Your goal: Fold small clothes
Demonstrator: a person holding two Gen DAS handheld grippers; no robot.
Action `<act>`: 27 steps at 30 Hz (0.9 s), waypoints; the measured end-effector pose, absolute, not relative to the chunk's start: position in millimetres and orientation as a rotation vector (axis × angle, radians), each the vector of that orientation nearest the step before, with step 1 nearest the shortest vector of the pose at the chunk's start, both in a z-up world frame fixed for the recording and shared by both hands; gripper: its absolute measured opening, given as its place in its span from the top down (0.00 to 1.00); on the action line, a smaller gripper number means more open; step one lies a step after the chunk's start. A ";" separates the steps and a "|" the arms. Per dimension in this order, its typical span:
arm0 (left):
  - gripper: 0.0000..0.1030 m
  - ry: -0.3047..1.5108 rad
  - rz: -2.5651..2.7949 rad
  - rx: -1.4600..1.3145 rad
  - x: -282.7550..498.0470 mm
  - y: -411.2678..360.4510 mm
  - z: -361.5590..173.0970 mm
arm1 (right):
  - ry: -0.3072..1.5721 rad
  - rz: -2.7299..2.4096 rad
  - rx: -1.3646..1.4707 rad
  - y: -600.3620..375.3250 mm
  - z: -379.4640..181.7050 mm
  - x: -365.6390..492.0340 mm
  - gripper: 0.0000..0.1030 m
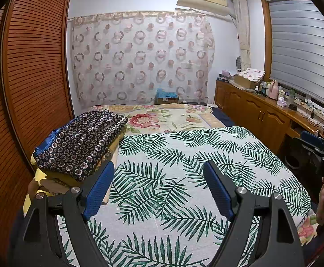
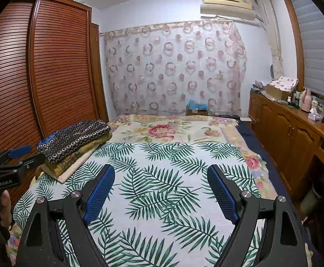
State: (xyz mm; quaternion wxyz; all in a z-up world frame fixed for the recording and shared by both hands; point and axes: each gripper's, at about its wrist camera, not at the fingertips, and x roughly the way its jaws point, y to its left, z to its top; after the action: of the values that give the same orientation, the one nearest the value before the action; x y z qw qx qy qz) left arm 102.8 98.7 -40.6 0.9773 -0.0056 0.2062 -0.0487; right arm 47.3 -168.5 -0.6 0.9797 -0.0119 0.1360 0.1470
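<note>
A stack of folded clothes (image 1: pixel 77 142) lies at the left edge of the bed, topped by a dark piece with a ring pattern; it shows in the right wrist view as the same stack (image 2: pixel 75 142). My left gripper (image 1: pixel 159 166) is open over the palm-leaf sheet (image 1: pixel 179 178), its left finger just beside the stack, nothing between the blue pads. My right gripper (image 2: pixel 160 170) is open too, above the palm-leaf sheet (image 2: pixel 162 191) with nothing held. The left gripper (image 2: pixel 17 153) also appears at the left edge of the right wrist view, in a hand.
A louvred wooden wardrobe (image 1: pixel 28 77) stands close along the left of the bed. A wooden cabinet (image 2: pixel 295 133) with bottles and boxes runs down the right side. A floral blanket (image 2: pixel 168 129) covers the far half of the bed, before a curtain (image 2: pixel 173 71).
</note>
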 end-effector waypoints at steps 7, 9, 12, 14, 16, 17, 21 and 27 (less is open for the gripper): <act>0.20 0.416 -0.097 -0.014 102.4 98.8 -40.6 | 0.276 0.295 -0.022 -169.7 -1.5 50.3 0.16; 0.20 0.415 -0.097 -0.014 102.2 99.5 -41.0 | 0.278 0.295 -0.023 -170.7 -2.2 51.0 0.16; 0.19 0.412 -0.097 -0.019 101.7 99.6 -41.1 | 0.279 0.295 -0.020 -172.9 -2.7 51.3 0.16; 0.19 0.412 -0.097 -0.017 101.7 99.8 -41.1 | 0.278 0.294 -0.020 -174.3 -2.1 51.5 0.16; 0.20 0.413 -0.096 -0.014 101.5 100.2 -41.0 | 0.279 0.297 -0.019 -175.1 -2.8 51.5 0.16; 0.20 0.413 -0.096 -0.015 101.5 100.2 -41.0 | 0.280 0.298 -0.019 -175.3 -2.6 51.6 0.16; 0.19 0.412 -0.097 -0.016 101.8 99.9 -41.2 | 0.280 0.297 -0.023 -173.2 -4.0 50.8 0.16; 0.19 0.408 -0.094 -0.019 101.9 101.1 -40.5 | 0.280 0.297 -0.025 -174.0 -3.9 50.9 0.16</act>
State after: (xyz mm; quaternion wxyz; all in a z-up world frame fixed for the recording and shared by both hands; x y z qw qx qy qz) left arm 101.9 101.1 -40.5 0.9782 -0.0093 0.2024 -0.0465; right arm 50.9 -174.0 -3.9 0.9791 -0.0122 0.1390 0.1477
